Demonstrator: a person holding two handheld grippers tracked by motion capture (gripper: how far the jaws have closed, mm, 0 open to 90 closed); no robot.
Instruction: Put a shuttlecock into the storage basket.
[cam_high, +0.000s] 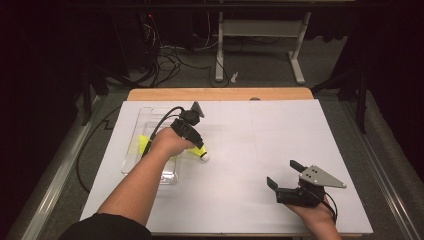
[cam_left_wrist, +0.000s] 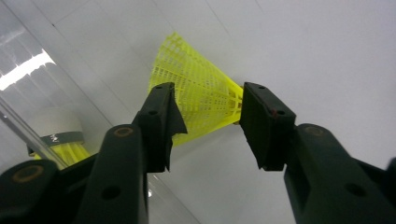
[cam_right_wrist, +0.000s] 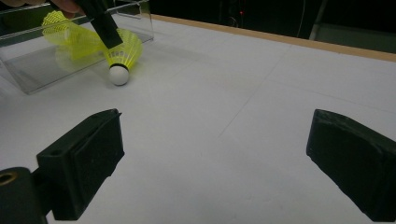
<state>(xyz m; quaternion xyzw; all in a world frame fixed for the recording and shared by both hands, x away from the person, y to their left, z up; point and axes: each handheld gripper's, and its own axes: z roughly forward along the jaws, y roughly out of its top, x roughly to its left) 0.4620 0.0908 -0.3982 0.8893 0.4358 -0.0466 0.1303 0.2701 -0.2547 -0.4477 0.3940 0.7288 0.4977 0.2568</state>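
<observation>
Left gripper (cam_high: 200, 148) sits over the left part of the white-topped desk (cam_high: 260, 150), just right of the clear plastic rectangular tray (cam_high: 131, 131). Its jaws are spread either side of a yellow plastic shuttlecock with a white rounded cork tip (cam_high: 201, 154). In the left gripper view the yellow mesh skirt (cam_left_wrist: 196, 95) lies between the two black jaws; the right one sits at the narrow end of the skirt, the left one overlaps the wide end, but can't tell if either really presses on it. No squeeze visible, so I'd call it open around the shuttlecock, not pinching.

Shuttlecock itself: on the desk, just outside the tray's right wall, cork tip (cam_right_wrist: 118, 74) pointing toward the near-right, skirt toward the tray. Cork looks to be resting on the desk surface.

Inside the tray, more yellow shuttlecocks (cam_right_wrist: 70, 32); one w/ a white cork and grey band (cam_left_wrist: 60, 130) shows through the clear wall in the left gripper view.

Right gripper (cam_high: 282, 180) is near the front-right of the desk, well apart from the shuttlecock, held low. Jaws wide apart, nothing between them but bare desk. Grey three-cornered plate on top.
</observation>
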